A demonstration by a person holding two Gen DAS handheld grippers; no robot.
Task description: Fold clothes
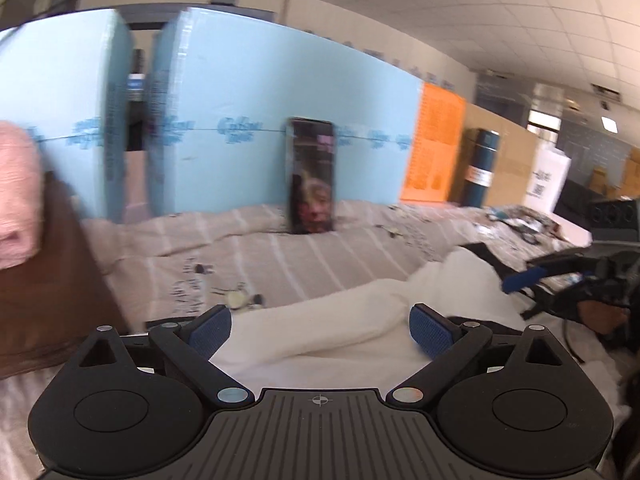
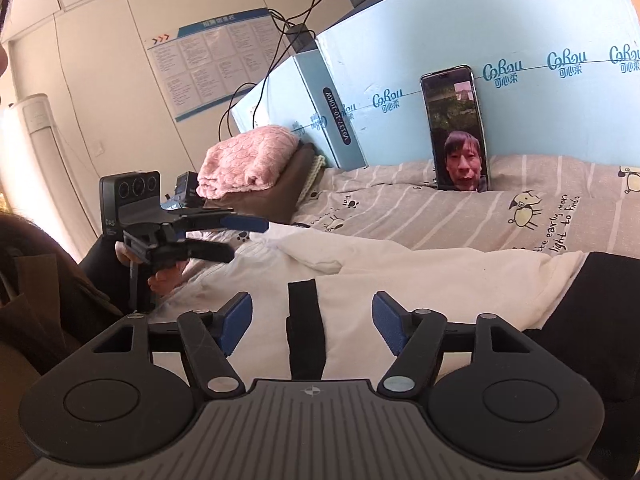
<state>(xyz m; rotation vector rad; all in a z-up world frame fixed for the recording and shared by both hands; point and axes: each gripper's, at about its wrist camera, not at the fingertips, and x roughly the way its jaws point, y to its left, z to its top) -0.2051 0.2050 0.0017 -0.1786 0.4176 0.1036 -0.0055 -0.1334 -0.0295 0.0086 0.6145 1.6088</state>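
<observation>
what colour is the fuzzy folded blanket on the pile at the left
Pink: the fuzzy folded blanket has a scalloped texture and shows best in the right wrist view.

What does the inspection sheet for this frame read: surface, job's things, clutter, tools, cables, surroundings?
Surface: bed with a striped beige cartoon-print cover.
Job's things: white garment lying rumpled on the cover, with a black strap across it; black fabric at its right end.
Clutter: phone with its screen lit, propped upright against the blue boxes; pink blanket stacked on brown folded cloth.
Tools: left tool open over the white garment, holding nothing; right tool open, the strap between its fingers, not gripped.
Cables: black cables hanging behind the boxes.
Surroundings: wall notice board, orange box.
</observation>
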